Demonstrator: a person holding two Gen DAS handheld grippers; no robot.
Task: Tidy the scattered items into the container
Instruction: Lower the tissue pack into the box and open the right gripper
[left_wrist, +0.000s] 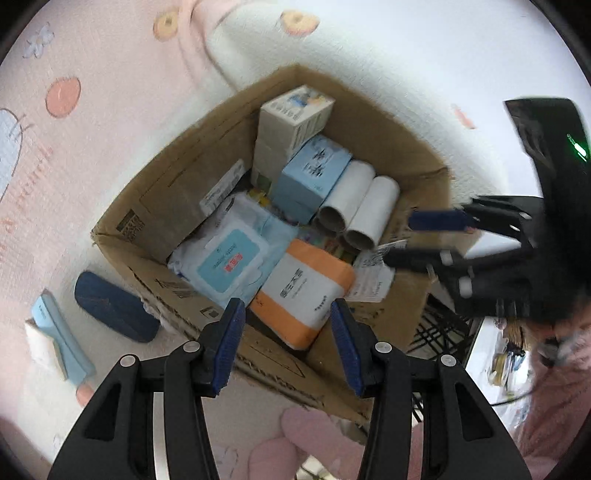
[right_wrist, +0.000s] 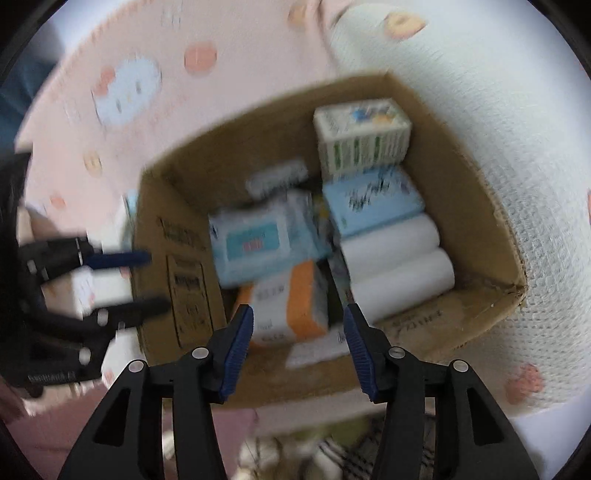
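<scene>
Items outside the box come first on the left of the left wrist view: a light blue and white packet (left_wrist: 55, 343) and a dark blue case (left_wrist: 114, 307) lie on the patterned bedding (left_wrist: 92, 147), the case just beside the cardboard box (left_wrist: 155, 206). These two look like what is left to tidy. Most of the job seems done, since the box already holds a wet-wipes pack (left_wrist: 229, 258), an orange-edged tissue pack (left_wrist: 306, 295), a pale blue carton (left_wrist: 314, 177), a cream carton (left_wrist: 291, 114) and white rolls (left_wrist: 362, 206). The left gripper (left_wrist: 288, 347) hangs above the near wall of the box, jaws spread and holding nothing. Further right, the right gripper (left_wrist: 410, 238) hovers over the box's right rim, also spread and empty. The right wrist view is badly smeared, so labels there cannot be read. What lies under the packs, and the clutter at the lower right edge, cannot be made out.
</scene>
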